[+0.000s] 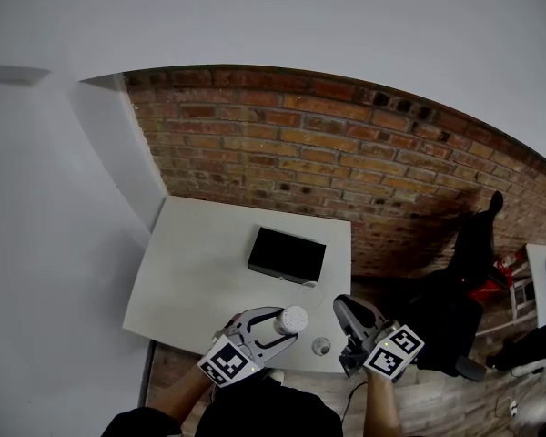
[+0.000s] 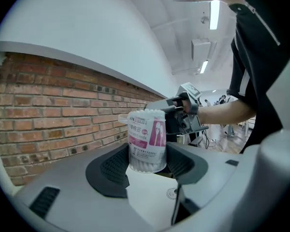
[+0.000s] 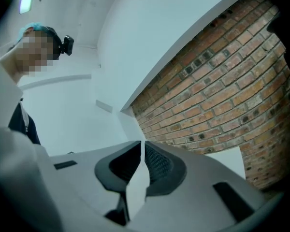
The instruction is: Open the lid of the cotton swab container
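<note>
The left claw [image 2: 147, 164] is standing partly open and gripping the cotton swab container [image 2: 146, 138] by its lower body, with a pad pressing on each side. The container is sitting upright in that claw's own view, over the near edge of the bench [image 1: 200, 280]. I cannot tell whether it is resting on the bench or hanging just above it.

The right claw [image 3: 143, 154] is holding nothing. Its jaws are pressed together and it is pointing up toward the brick wall [image 3: 217, 95], just off the bench's near right side.

The steadying step looks to be in hand. The lid seems to be on, with a small tab [image 2: 122, 118] jutting from the top rim. The next move is probably calling for the right claw to come across, part its jaws and take that tab or rim while the left claw is gripping firmly.

A small round thing [image 1: 321, 345] is lying on the bench just beside the container, and a black box [image 1: 287, 254] is sitting farther back.
</note>
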